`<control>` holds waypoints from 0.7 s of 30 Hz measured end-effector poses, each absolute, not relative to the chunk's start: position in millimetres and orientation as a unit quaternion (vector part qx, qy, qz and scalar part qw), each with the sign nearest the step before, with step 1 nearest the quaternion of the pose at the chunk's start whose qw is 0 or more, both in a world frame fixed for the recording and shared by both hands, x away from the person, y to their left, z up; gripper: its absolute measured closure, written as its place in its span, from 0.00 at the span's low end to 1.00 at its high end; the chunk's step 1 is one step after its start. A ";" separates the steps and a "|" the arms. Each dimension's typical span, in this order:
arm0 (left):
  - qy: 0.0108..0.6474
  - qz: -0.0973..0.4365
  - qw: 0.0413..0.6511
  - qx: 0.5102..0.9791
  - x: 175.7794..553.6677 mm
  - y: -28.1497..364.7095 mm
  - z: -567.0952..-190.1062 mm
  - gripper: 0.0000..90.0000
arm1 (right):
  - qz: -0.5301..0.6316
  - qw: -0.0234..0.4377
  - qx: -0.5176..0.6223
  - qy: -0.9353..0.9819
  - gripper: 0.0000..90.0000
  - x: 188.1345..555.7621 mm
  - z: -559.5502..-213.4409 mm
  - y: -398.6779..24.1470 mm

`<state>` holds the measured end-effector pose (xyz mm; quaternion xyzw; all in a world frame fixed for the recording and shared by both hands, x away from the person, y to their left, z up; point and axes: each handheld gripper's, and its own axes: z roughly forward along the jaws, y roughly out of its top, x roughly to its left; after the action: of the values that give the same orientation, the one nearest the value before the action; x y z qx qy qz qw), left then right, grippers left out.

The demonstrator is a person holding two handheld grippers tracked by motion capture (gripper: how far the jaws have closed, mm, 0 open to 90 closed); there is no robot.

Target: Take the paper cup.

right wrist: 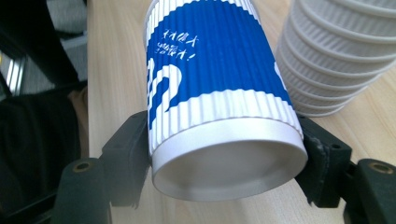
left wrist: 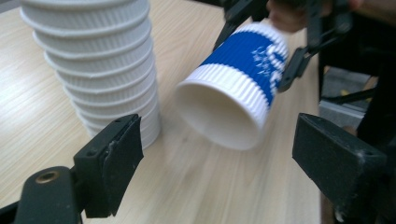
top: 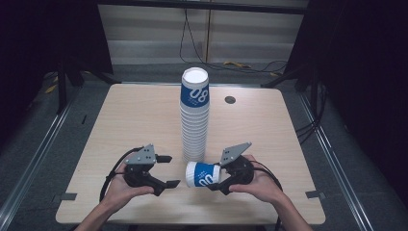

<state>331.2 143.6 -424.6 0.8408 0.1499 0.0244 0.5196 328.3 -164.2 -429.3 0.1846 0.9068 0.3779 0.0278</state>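
A tall stack of upturned white ribbed paper cups [top: 195,115] stands at the table's middle, its top cup banded blue. My right gripper [top: 216,177] is shut on a single blue-and-white cup [top: 203,174], held on its side just in front of the stack's foot. In the right gripper view the cup [right wrist: 219,93] has its recessed base toward the camera, with both pads pressed on its lower wall. The cup's open mouth [left wrist: 224,116] faces my left gripper [left wrist: 219,158], whose jaws stand wide apart with nothing between them. In the high view the left gripper [top: 172,170] sits just left of the cup.
The light wooden table [top: 120,125] has a round cable hole [top: 230,99] at the back right of the stack. Tape marks [top: 69,196] sit near both front corners. Cables lie on the floor behind the table. The stack [left wrist: 100,60] is close on the left gripper's left side.
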 end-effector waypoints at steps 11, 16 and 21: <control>0.161 0.028 0.543 0.824 330.7 139.7 -422.5 0.18 | 0.453 0.015 0.202 0.868 0.32 326.8 -437.7 -174.6; 0.162 0.031 0.554 0.816 329.1 138.0 -420.0 0.18 | 0.488 0.006 0.215 0.846 0.31 327.2 -443.2 -176.7; 0.162 0.034 0.559 0.813 328.9 138.2 -419.6 0.18 | 0.504 0.008 0.221 0.835 0.31 327.2 -447.1 -178.6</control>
<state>328.9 138.2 -419.6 0.8127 0.1623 0.0338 0.5586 327.2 -178.6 -447.1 0.2209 0.8350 0.5039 0.0076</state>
